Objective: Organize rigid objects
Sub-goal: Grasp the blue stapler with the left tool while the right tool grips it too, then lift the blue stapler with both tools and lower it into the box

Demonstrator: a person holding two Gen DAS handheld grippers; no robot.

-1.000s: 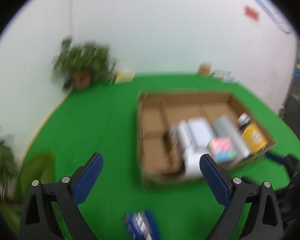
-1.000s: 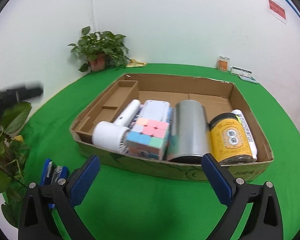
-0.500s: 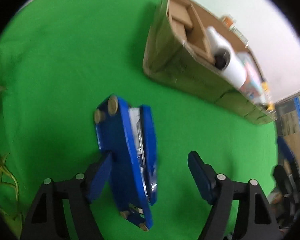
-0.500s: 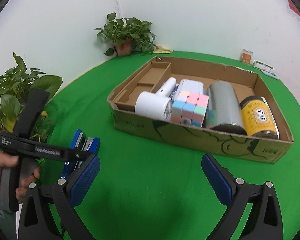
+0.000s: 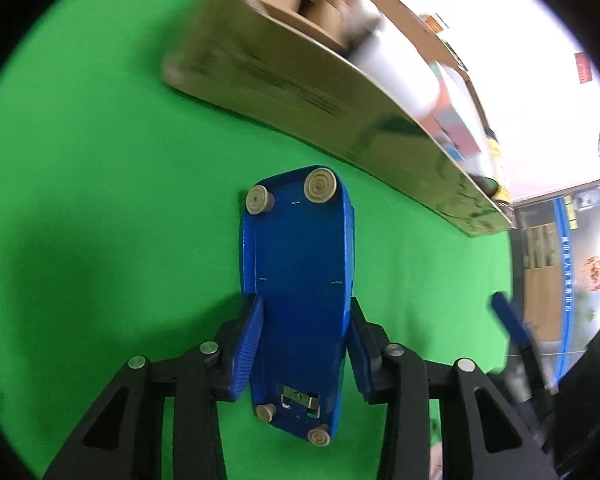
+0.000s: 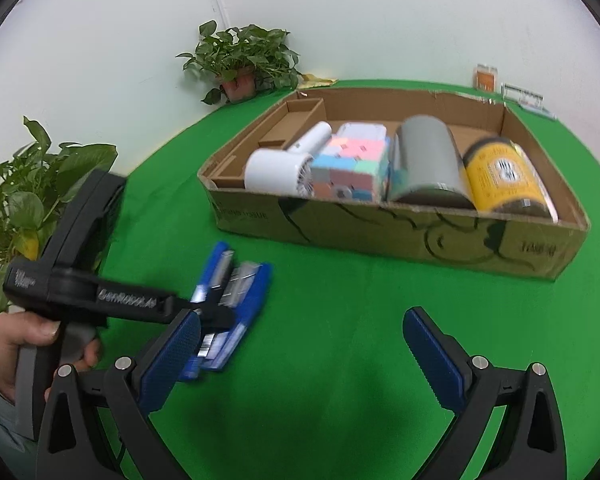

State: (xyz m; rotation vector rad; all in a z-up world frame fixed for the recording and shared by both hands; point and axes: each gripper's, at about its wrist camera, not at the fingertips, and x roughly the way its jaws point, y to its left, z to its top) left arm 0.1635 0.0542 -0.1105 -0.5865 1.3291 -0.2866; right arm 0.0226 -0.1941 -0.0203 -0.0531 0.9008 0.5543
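Blue stapler [image 5: 300, 312], on its side on green table [image 5: 100, 160] near cardboard box [image 5: 300, 92]: left gripper [image 5: 302, 344], wide earlier, has just been closing; pads now touch both flanks. Right gripper [image 6: 300, 356] wide, empty.

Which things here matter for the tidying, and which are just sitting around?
Job:
- blue stapler between the left gripper pads, which have just been closing
- cardboard box
- fan, cube, grey can, yellow jar in the box
- right gripper, open

Lying about:
- potted plants
- small items by the wall
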